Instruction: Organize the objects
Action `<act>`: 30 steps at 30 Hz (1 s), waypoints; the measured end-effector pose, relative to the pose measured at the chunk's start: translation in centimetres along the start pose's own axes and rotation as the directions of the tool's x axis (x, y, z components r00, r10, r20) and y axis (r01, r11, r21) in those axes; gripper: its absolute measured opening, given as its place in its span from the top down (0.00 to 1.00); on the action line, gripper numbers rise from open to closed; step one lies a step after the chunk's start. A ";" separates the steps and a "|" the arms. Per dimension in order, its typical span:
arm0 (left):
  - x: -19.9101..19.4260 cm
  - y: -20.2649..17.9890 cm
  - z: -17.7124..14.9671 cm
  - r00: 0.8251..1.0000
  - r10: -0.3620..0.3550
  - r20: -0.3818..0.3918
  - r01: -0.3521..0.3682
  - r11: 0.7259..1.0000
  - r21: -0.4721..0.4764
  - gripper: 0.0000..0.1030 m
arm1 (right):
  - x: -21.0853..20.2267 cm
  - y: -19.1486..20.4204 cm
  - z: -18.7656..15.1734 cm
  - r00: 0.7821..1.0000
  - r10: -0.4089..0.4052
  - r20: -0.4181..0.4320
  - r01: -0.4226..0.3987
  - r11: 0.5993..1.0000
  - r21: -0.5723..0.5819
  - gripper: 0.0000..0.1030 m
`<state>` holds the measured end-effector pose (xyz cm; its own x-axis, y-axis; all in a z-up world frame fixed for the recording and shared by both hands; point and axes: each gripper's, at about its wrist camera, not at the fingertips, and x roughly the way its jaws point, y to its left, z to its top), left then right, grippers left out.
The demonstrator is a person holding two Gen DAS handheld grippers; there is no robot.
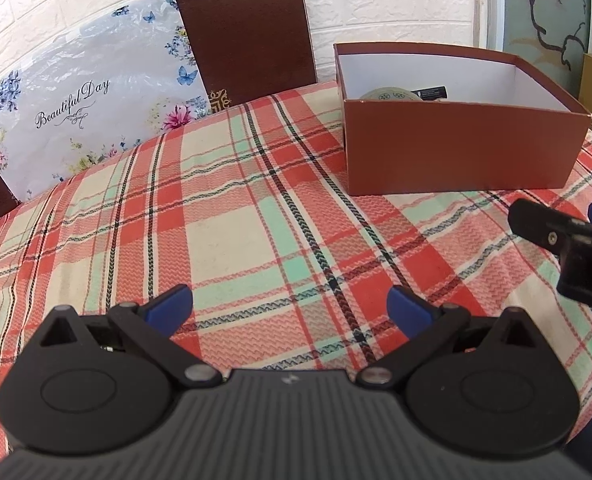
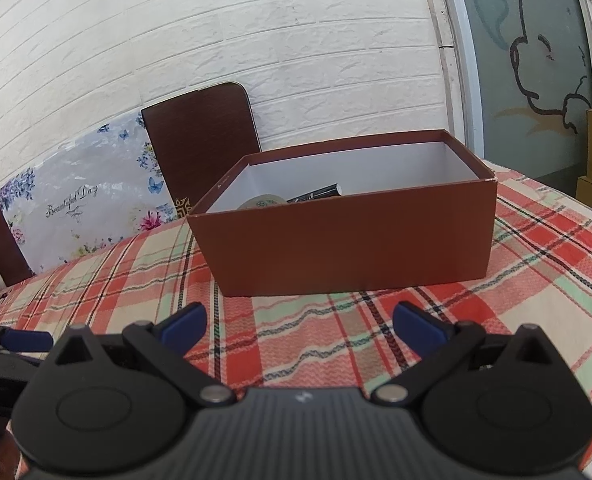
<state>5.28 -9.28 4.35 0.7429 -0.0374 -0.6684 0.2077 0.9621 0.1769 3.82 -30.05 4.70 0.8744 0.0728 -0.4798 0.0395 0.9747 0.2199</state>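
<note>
The left gripper (image 1: 290, 304) hangs over the plaid cloth (image 1: 224, 232), its 2 blue fingertips (image 1: 174, 302) spread wide with nothing between them. The right gripper (image 2: 299, 322) is likewise wide apart and empty, low over the cloth (image 2: 296, 344) just in front of the box (image 2: 348, 248).

The box (image 1: 456, 148) is red-brown outside, white inside, with no lid on it. It sits on the cloth toward the far right of the table in the left wrist view. Its near wall faces the right gripper squarely, with a strip of bare cloth between wall and fingertips. Inside, low against the near wall, lie a round patterned tin (image 2: 262, 202) and a black tube (image 2: 320, 193); the near rim hides most of both. The tube (image 1: 430, 93) carries small white print, too fine to read. The tin (image 1: 390, 94) shows only its top edge.

Left of the box the cloth runs bare to the table's far edge, a broad stretch with nothing on it. In the left wrist view the right gripper (image 1: 556, 224) juts in from the right edge, near the box's front corner, well apart from the left fingertips.

Beyond the far edge stands a brown chair back (image 1: 248, 32) with a gold emblem at its base, and beside it a floral sheet (image 1: 76, 104) reading "Beautiful Day" in script. Behind is a white brick wall (image 2: 256, 40).
</note>
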 end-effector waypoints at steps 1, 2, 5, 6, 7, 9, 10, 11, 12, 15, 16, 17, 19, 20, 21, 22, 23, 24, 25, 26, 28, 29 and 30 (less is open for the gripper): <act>0.0 0.0 0.0 1.000 -0.001 0.000 0.001 1.000 -0.001 0.00 | 0.0 0.0 0.0 1.000 -0.001 0.001 0.001 1.000 0.001 0.00; -0.1 0.0 0.0 1.000 -0.003 -0.001 0.003 1.000 -0.003 0.00 | 0.0 0.0 0.0 1.000 0.000 0.002 0.000 1.000 0.001 0.00; 0.0 0.1 0.0 1.000 -0.008 -0.010 0.008 1.000 -0.008 0.00 | 0.0 -0.1 0.0 1.000 0.001 0.001 -0.001 1.000 0.001 0.00; 0.0 0.0 0.0 1.000 -0.007 -0.012 0.007 1.000 -0.010 0.00 | 0.0 -0.1 0.0 1.000 0.001 0.002 -0.001 1.000 0.000 0.00; 0.0 0.0 0.0 1.000 -0.007 -0.015 0.007 1.000 -0.011 0.00 | 0.0 -0.1 0.0 1.000 0.000 0.002 0.000 1.000 -0.001 0.00; 0.1 0.0 0.0 1.000 -0.010 -0.019 0.010 1.000 -0.009 0.00 | 0.0 -0.1 0.0 1.000 -0.001 0.002 0.001 1.000 0.001 0.00; 0.1 0.0 0.0 1.000 -0.011 -0.021 0.011 1.000 -0.010 0.00 | 0.0 -0.2 0.0 1.000 -0.001 0.002 0.001 1.000 0.001 0.00; 0.0 0.0 0.0 1.000 -0.014 -0.023 0.013 1.000 -0.010 0.00 | -0.1 -0.2 0.0 1.000 -0.002 0.003 0.002 1.000 0.001 0.00; 0.0 0.0 0.0 1.000 -0.016 -0.025 0.016 1.000 -0.011 0.00 | -0.1 -0.2 -0.1 1.000 -0.003 0.004 0.003 1.000 0.001 0.00; 0.0 0.0 -0.1 0.999 -0.021 -0.032 0.021 1.000 -0.009 0.00 | -0.1 -0.2 -0.1 1.000 -0.003 0.004 0.003 1.000 0.000 0.00; 0.1 0.0 -0.1 0.999 -0.022 -0.034 0.021 1.000 -0.008 0.00 | -0.1 -0.2 -0.1 1.000 -0.003 0.004 0.003 1.000 -0.001 0.00; 0.1 0.0 -0.1 0.999 -0.022 -0.037 0.022 1.000 -0.007 0.00 | -0.1 -0.2 -0.1 1.000 -0.001 0.004 0.001 1.000 -0.001 0.00; 0.1 -0.1 -0.1 0.999 -0.025 -0.039 0.025 1.000 -0.005 0.00 | -0.2 -0.2 -0.1 1.000 -0.002 0.003 0.002 1.000 -0.001 0.00; 0.0 -0.1 -0.1 0.999 -0.025 -0.039 0.025 1.000 -0.004 0.00 | -0.2 -0.2 -0.1 1.000 -0.002 0.003 0.002 1.000 -0.001 0.00; 0.0 -0.1 -0.2 0.999 -0.024 -0.038 0.024 1.000 -0.002 0.00 | -0.2 -0.2 -0.1 1.000 -0.002 0.004 0.002 1.000 -0.001 0.00; 0.0 -0.1 -0.2 0.999 -0.025 -0.039 0.025 1.000 -0.001 0.00 | -0.2 -0.2 -0.2 1.000 -0.003 0.005 0.003 1.000 -0.002 0.00; 0.1 -0.1 -0.2 0.999 -0.025 -0.041 0.025 1.000 -0.001 0.00 | -0.3 -0.2 -0.2 1.000 -0.003 0.004 0.003 1.000 -0.003 0.00; 0.1 -0.1 -0.2 0.999 -0.026 -0.043 0.026 1.000 -0.002 0.00 | -0.3 -0.2 -0.2 1.000 -0.003 0.003 0.003 1.000 -0.002 0.00; 0.1 -0.1 -0.2 0.999 -0.029 -0.044 0.029 1.000 -0.002 0.00 | -0.3 -0.2 -0.2 1.000 -0.004 0.001 0.004 1.000 -0.002 0.00; 0.1 -0.1 -0.2 0.998 -0.031 -0.046 0.031 1.000 -0.002 0.00 | -0.2 -0.1 -0.2 1.000 -0.004 0.000 0.004 1.000 -0.002 0.00; 0.1 -0.1 -0.2 0.998 -0.032 -0.047 0.032 0.999 -0.002 0.00 | -0.2 -0.1 -0.2 1.000 -0.005 -0.002 0.005 1.000 -0.003 0.00; 0.1 -0.1 -0.2 0.998 -0.033 -0.047 0.033 0.999 -0.001 0.00 | -0.2 -0.1 -0.2 1.000 -0.005 -0.002 0.005 1.000 -0.003 0.00; 0.1 -0.1 -0.2 0.998 -0.034 -0.047 0.034 0.999 -0.001 0.00 | -0.2 0.0 -0.3 1.000 -0.005 -0.002 0.005 1.000 -0.004 0.00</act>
<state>5.22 -9.36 4.10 0.7044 -0.0578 -0.7074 0.2328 0.9603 0.1534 3.48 -30.05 4.59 0.8734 0.0678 -0.4823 0.0424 0.9759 0.2140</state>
